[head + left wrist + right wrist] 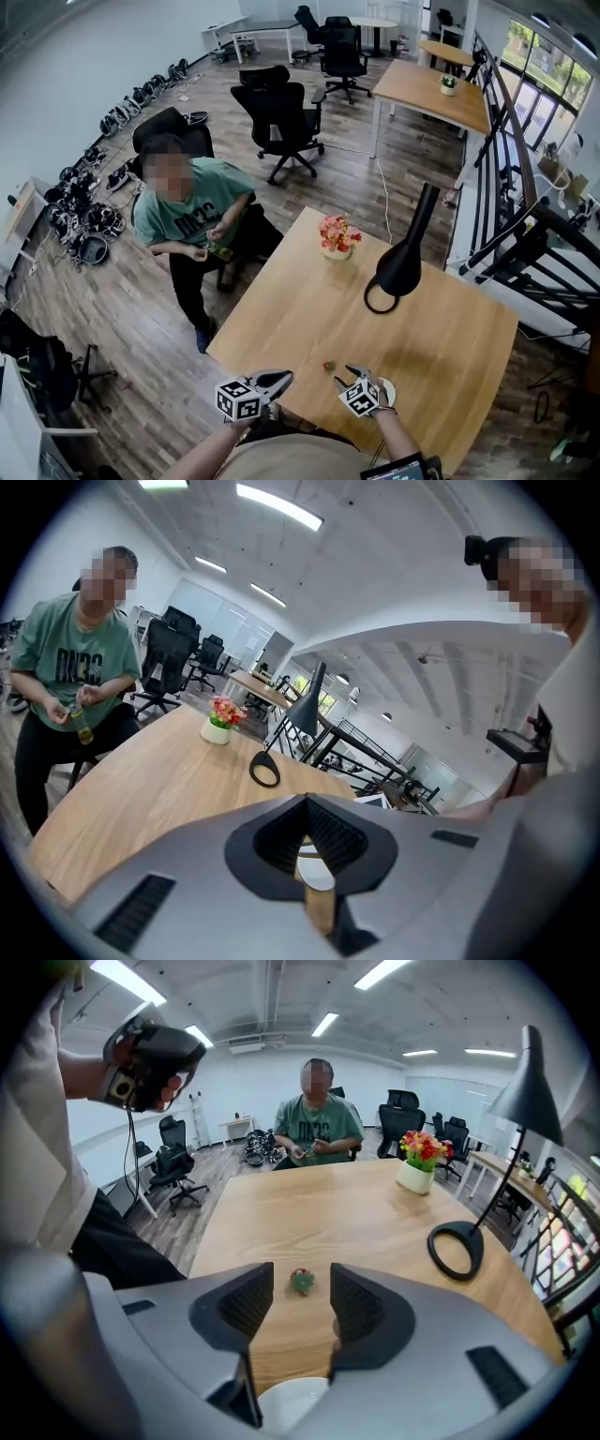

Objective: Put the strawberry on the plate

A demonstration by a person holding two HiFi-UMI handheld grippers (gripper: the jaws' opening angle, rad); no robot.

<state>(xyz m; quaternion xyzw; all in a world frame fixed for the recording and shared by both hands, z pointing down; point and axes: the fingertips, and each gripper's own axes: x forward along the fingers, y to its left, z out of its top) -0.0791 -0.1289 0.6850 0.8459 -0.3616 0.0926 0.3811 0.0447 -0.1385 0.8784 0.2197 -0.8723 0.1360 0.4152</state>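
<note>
Right gripper: jaws apart, empty, touching nothing. Strawberry lies on table at its 12 o'clock, plate at 6 o'clock. Left gripper: jaws together, empty. Its view misses the strawberry; the others show it.

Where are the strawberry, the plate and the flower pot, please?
strawberry (302, 1281): right gripper view, its green leaf cap.
plate (292, 1405): right gripper view, bare white surface.
flower pot (414, 1178): right gripper view, white pot wall.
</note>
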